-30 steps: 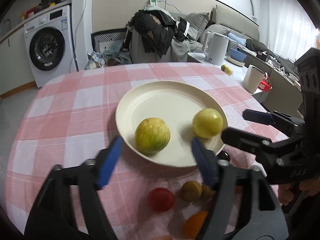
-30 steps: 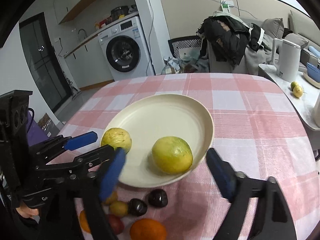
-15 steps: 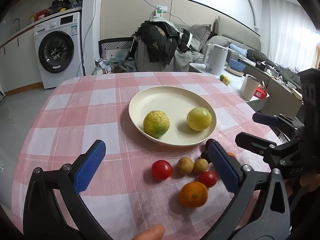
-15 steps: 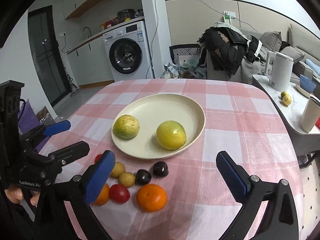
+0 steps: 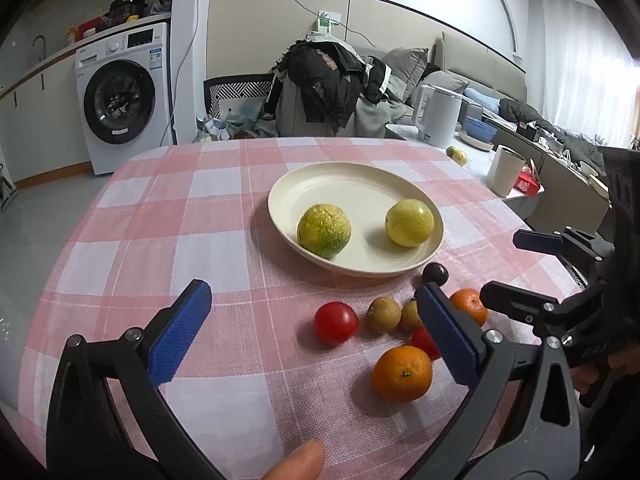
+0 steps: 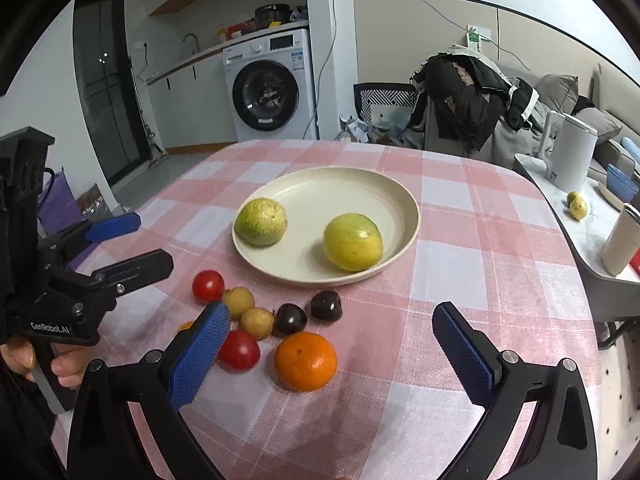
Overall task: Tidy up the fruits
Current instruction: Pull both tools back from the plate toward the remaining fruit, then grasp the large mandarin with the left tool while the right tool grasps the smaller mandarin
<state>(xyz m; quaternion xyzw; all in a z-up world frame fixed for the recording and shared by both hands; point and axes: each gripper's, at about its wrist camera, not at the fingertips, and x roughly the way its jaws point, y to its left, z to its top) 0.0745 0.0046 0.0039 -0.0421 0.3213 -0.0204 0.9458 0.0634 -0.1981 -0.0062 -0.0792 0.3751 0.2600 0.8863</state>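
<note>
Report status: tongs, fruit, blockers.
Left tongs and right tongs open, empty. Two yellow-green fruits on plate; small fruits loose on tablecloth. Nothing blocking.

A lived-in home is being shown. A washing machine point(image 6: 267, 94) is being kept under a counter, clothes are being piled on a chair point(image 5: 328, 80), and what seems a sofa point(image 5: 448, 74) is being glimpsed behind.

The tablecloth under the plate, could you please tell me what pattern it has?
The tablecloth has a pink-and-white check pattern, seen best in the right wrist view.
</note>
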